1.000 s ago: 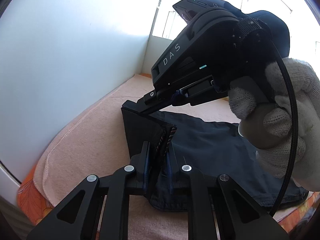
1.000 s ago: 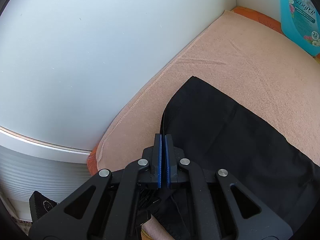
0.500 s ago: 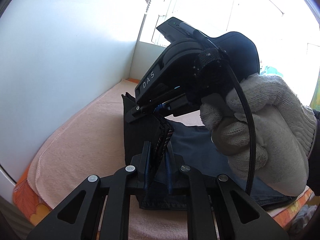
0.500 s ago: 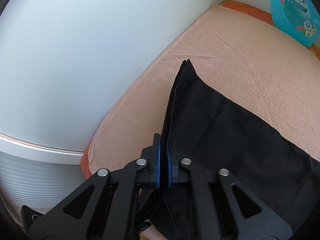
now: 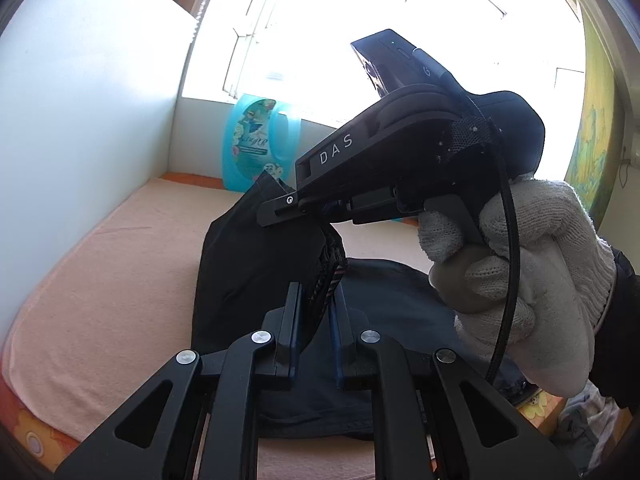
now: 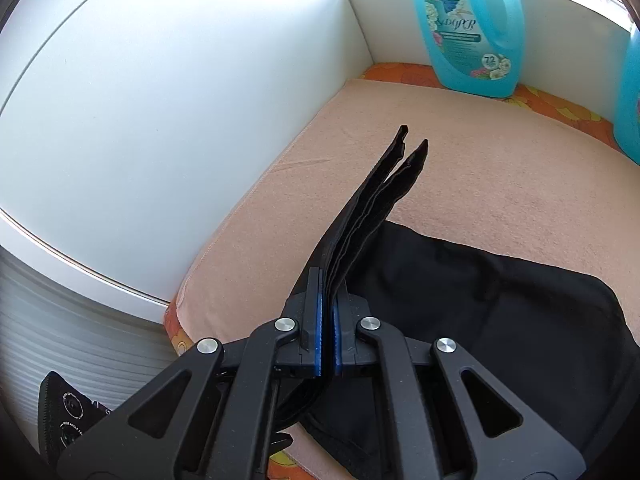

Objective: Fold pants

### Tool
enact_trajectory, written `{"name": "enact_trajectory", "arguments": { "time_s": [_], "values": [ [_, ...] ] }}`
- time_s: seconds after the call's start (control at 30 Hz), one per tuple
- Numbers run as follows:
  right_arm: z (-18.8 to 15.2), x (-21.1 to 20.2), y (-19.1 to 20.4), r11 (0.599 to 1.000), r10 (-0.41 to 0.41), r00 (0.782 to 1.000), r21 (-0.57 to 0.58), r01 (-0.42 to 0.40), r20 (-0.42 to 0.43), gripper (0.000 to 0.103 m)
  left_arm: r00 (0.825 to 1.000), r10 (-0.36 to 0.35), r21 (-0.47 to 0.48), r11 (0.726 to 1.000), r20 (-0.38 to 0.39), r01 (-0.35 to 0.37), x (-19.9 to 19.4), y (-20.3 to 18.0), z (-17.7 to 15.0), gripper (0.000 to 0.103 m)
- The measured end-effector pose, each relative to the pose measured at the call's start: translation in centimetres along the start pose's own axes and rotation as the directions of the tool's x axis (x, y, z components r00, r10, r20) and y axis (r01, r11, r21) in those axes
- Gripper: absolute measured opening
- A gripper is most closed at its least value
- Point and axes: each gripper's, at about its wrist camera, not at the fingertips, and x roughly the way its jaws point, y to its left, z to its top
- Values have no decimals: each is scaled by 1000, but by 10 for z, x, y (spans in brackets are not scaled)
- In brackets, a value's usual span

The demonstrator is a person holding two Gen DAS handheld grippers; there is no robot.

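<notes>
Dark pants (image 5: 256, 264) lie on a peach towel (image 5: 120, 280), with one edge raised off it. My left gripper (image 5: 316, 312) is shut on that raised edge, where a striped inner band shows between the pads. My right gripper (image 5: 276, 210), held by a white-gloved hand (image 5: 532, 280), pinches the same edge further away. In the right wrist view my right gripper (image 6: 328, 292) is shut on the layered pants edge (image 6: 380, 200), which stands up past the fingertips. The remaining pants (image 6: 500, 300) lie flat to the right.
A turquoise detergent bottle (image 6: 468, 28) stands at the far end of the towel (image 6: 500, 160), with a second blue bottle (image 6: 630, 100) at the right margin. A white panel (image 6: 160, 100) borders the towel on the left. An orange flowered cloth (image 6: 560, 104) shows under the towel.
Both grippers have lifted the pinched edge of the pants off the towel and carried it toward the far end. The edge now stands upright and the bottle has come into view.
</notes>
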Motion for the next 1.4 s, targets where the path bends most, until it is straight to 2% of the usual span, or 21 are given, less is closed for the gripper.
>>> {"name": "enact_trajectory", "arguments": {
  "time_s": [0.03, 0.2, 0.4, 0.5, 0.73, 0.9, 1.0, 1.07, 1.23, 1.33, 1.37, 1.4],
  "values": [
    [-7, -4, -8, 1000, -10, 1000, 6, 10, 8, 5, 1000, -17, 10, 1000, -8, 17, 16, -11, -4, 11],
    [-32, -38, -50, 998, -39, 999, 59, 37, 38, 5, 993, -107, 36, 993, -54, 109, 41, -53, -9, 11],
    [-58, -77, -99, 989, -119, 992, 92, 114, 51, 5, 976, -191, 93, 975, -104, 201, 60, -105, -11, 11],
    [-72, -95, -116, 983, -166, 984, 91, 160, 62, 5, 961, -237, 109, 961, -139, 253, 72, -127, -14, 11],
    [-116, -139, -167, 964, -218, 972, 177, 199, 93, 5, 915, -347, 139, 915, -208, 379, 93, -174, -19, 11],
    [-162, -161, -210, 945, -226, 970, 260, 197, 86, 5, 863, -415, 153, 870, -288, 469, 94, -218, -41, 11],
    [-188, -167, -235, 929, -226, 971, 317, 190, 81, 5, 836, -432, 162, 849, -337, 504, 101, -239, -55, 11],
    [-201, -167, -249, 922, -215, 974, 345, 176, 78, 5, 820, -439, 158, 839, -366, 520, 111, -242, -60, 11],
    [-224, -159, -267, 919, -193, 978, 362, 154, 74, 5, 790, -449, 101, 841, -418, 532, 104, -238, -63, 11],
    [-230, -152, -273, 917, -174, 983, 375, 137, 66, 5, 809, -421, 124, 853, -411, 507, 87, -226, -58, 11],
    [-231, -150, -276, 916, -165, 984, 382, 127, 66, 5, 821, -407, 134, 861, -399, 491, 81, -219, -55, 11],
    [-233, -149, -277, 915, -156, 985, 385, 118, 68, 5, 842, -382, 150, 873, -380, 464, 76, -212, -52, 11]
  ]
}}
